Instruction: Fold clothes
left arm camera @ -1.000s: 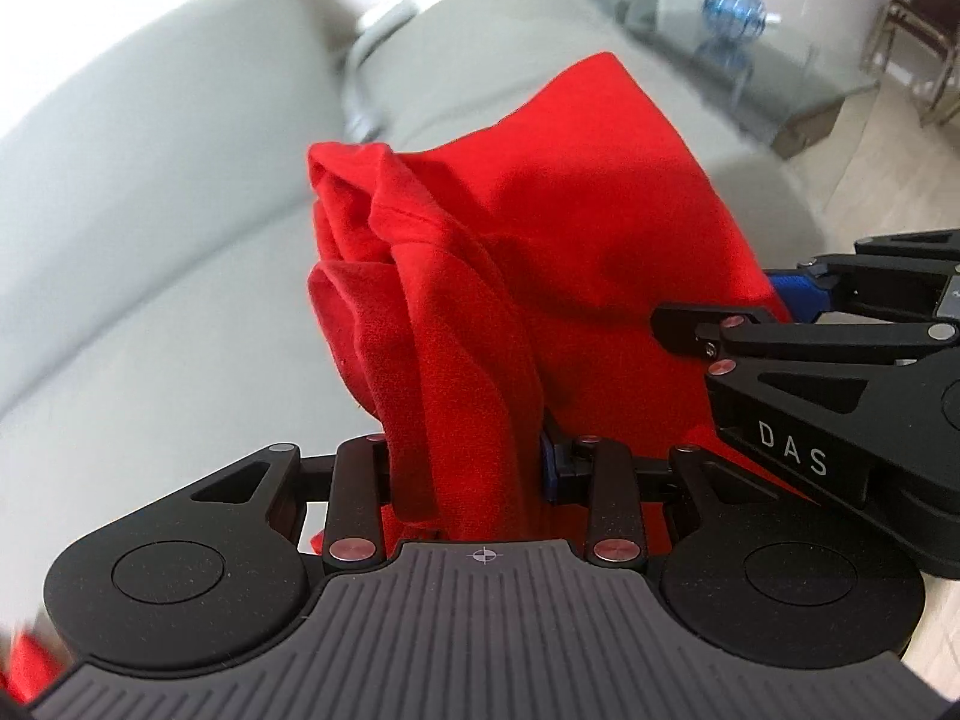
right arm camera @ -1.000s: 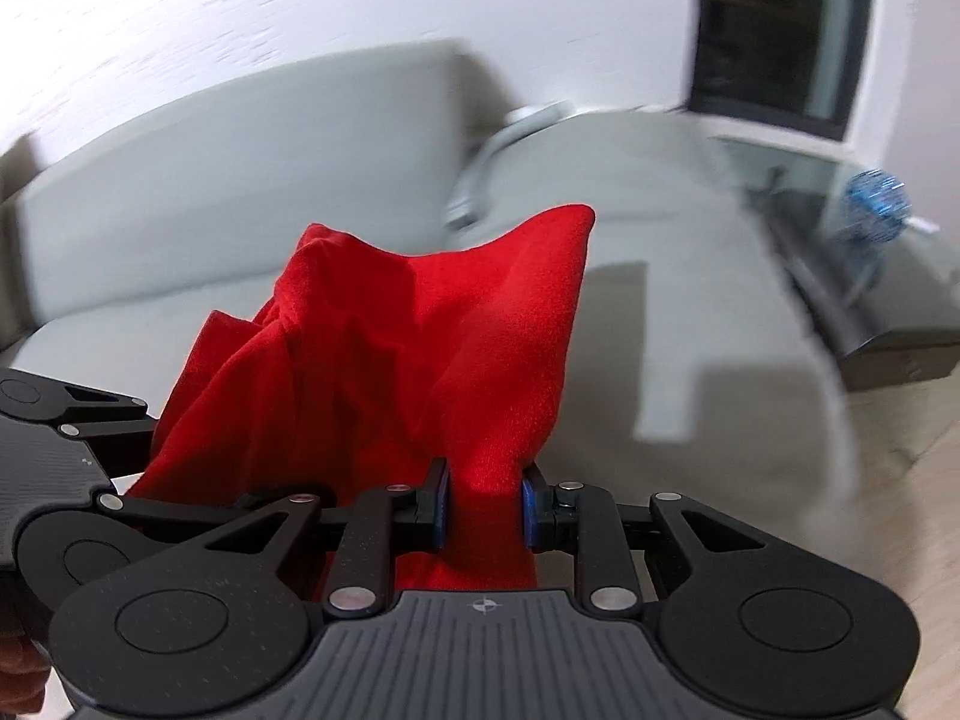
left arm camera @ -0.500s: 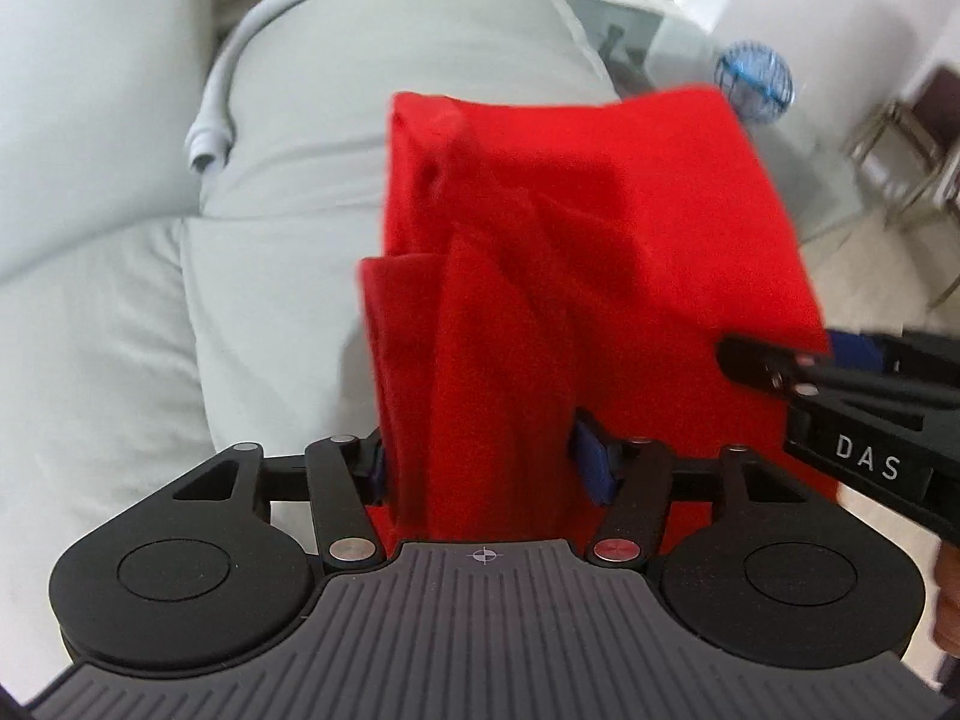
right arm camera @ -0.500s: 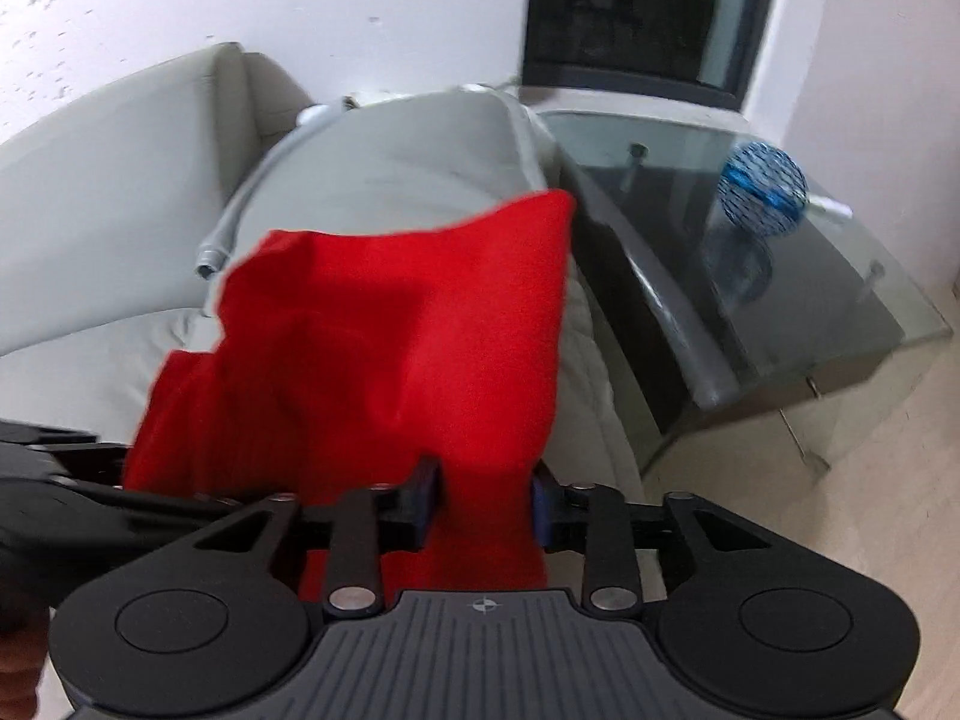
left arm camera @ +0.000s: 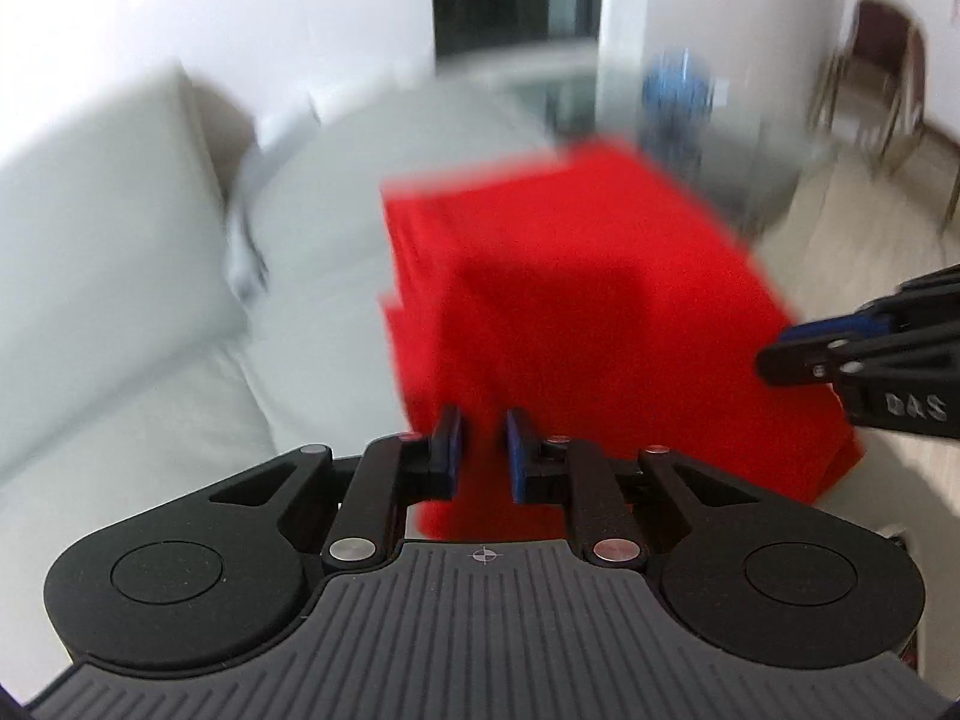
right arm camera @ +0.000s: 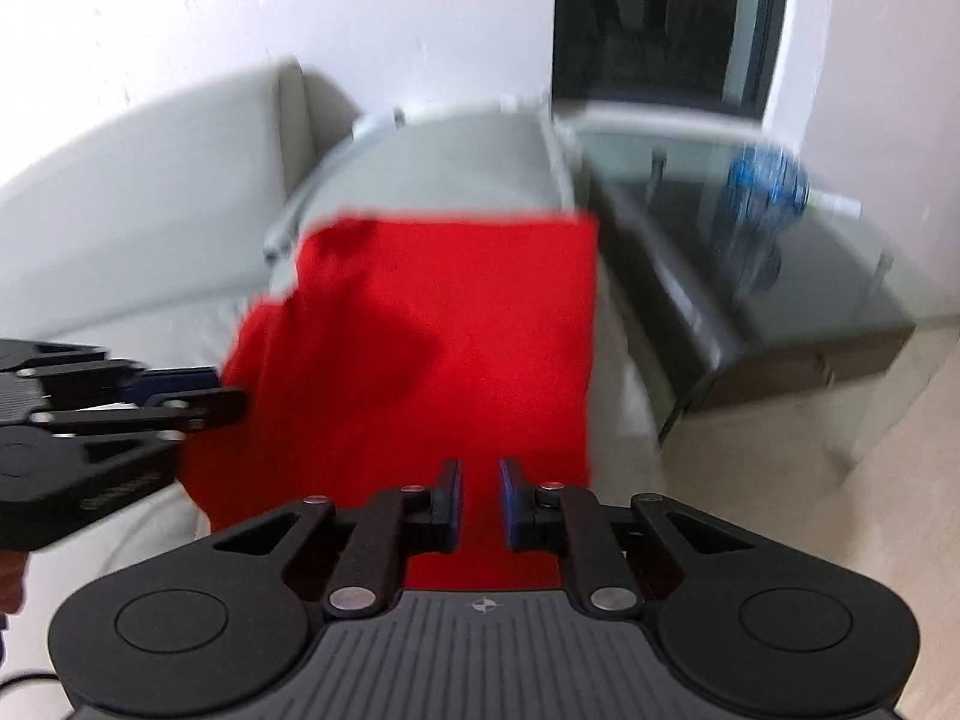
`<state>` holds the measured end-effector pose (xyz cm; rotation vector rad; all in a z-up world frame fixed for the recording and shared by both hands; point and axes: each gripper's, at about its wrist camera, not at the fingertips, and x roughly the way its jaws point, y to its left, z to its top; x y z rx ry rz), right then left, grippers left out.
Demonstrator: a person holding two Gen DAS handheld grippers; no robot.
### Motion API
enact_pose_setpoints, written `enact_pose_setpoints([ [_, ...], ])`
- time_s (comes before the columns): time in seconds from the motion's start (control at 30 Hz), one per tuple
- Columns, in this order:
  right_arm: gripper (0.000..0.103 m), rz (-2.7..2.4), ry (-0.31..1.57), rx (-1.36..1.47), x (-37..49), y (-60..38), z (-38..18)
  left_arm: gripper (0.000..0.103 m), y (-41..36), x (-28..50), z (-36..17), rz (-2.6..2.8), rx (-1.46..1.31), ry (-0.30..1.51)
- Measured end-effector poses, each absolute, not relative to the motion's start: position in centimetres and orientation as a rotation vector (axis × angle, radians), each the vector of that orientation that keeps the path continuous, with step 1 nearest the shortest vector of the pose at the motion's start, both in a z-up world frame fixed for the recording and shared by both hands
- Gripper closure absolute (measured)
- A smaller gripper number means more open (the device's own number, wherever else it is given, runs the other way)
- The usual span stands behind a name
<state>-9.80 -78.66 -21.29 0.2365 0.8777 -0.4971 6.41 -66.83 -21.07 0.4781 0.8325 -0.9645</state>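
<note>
Cloth: a red cloth (left arm camera: 576,312) lies folded into a rough rectangle on the grey sofa (left arm camera: 120,276), its near edge hanging over the seat front; a second ago it hung bunched and lifted from both grippers.
Left gripper (left arm camera: 483,450): its jaws have just been closing and now stand a narrow gap apart with nothing pinched between them; the cloth shows through the gap, lower down. Half a second ago a thick fold filled that gap.
Right gripper (right arm camera: 480,504): the same, jaws just closed down to a slim gap, empty, above the cloth's near right edge. Earlier it gripped a corner.
Spacing: each gripper shows at the edge of the other's view, side by side.
Surroundings: a glass table (right arm camera: 780,276) with a blue ball (right arm camera: 768,192) stands right of the sofa; both views are motion-blurred.
</note>
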Motion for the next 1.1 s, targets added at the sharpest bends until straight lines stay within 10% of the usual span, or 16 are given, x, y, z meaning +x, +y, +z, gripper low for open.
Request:
enact_pose_setpoints([
  [0.37,0.076,-0.51,0.791,0.302,-13.5,-75.9,-14.9,0.057,-61.4,5.7,-15.5,-0.897,0.445,0.853],
  [0.63,0.029,-0.484,0.811,0.278,-17.9,-69.1,-8.7,0.044,-53.2,0.5,-9.8,-0.784,0.359,0.956],
  [1.1,0.011,-0.51,0.823,0.149,-24.8,-61.5,0.3,0.03,-45.3,-7.5,1.0,-0.717,0.275,0.893],
])
